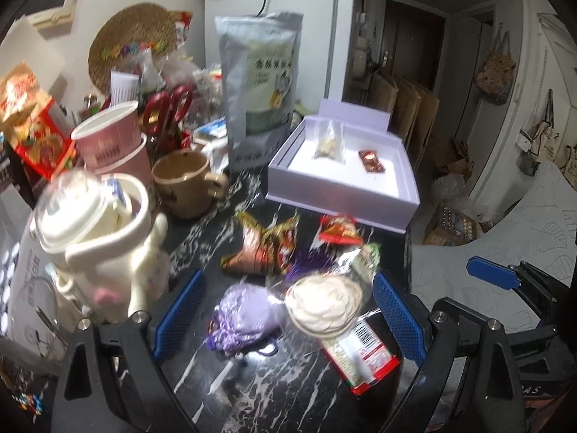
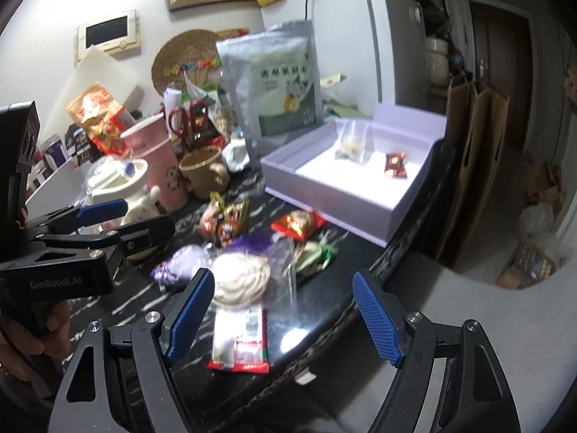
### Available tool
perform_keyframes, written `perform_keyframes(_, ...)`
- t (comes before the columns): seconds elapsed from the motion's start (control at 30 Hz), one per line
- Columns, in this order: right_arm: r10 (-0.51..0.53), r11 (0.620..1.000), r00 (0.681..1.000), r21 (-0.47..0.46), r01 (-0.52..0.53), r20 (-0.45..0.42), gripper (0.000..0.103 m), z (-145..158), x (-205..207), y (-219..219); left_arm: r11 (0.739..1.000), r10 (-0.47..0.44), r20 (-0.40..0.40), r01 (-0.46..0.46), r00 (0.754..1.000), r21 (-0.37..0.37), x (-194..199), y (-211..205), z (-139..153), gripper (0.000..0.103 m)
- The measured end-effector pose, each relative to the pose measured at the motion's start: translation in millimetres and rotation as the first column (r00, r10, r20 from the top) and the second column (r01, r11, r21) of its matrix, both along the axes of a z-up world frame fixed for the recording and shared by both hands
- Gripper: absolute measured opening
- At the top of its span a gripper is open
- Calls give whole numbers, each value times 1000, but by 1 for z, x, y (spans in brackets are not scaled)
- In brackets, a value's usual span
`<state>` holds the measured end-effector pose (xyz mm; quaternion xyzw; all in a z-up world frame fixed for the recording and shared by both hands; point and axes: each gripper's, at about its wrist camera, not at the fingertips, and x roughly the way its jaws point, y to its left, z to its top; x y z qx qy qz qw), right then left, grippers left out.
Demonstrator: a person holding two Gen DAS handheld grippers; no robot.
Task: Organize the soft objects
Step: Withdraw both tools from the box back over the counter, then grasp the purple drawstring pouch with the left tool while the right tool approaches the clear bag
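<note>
The black body of the left tool (image 2: 108, 223) is showing white "GenRobot.AI" lettering. A tall grey-green stand-up pouch (image 1: 260, 86) is standing at the back of the dark marbled desk (image 1: 288, 389), its Chinese print too blurred to read. A red and white packet (image 2: 241, 341) with a barcode label is lying near the desk's front edge.

The open lilac gift box (image 1: 340, 200) is sitting right of the pouch, holding 2 items: a clear bag of pale pieces (image 1: 329, 142) and a small red-brown sachet (image 1: 371, 160), apart from each other. 2 pink paper cups (image 1: 108, 137) are standing nested beside a tan mug (image 1: 184, 180).

The soft things are lying in a loose pile in front of the box: a lilac drawstring pouch (image 1: 245, 315), a cream round puff in clear wrap (image 1: 324, 305), and a brown snack wrapper (image 1: 267, 249).

Both tools are standing open and empty, the left tool's jaws straddling the lilac pouch and puff from above, the right tool (image 2: 285, 315) hanging over the barcode packet.
</note>
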<state>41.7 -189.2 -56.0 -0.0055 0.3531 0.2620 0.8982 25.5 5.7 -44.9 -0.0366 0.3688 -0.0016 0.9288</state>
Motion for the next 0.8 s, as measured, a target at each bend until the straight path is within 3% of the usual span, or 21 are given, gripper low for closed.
perform_keyframes(0.57, 21, 999, 988, -42, -28, -152, 80, -59, 13, 4, 991, 122, -136, -114, 983, 68, -1, 36, -66, 95)
perform_keyframes(0.8, 26, 998, 985, -43, -34, -172, 80, -66, 24, 4, 993, 105, -177, -93, 979, 75, 17, 42, -83, 95)
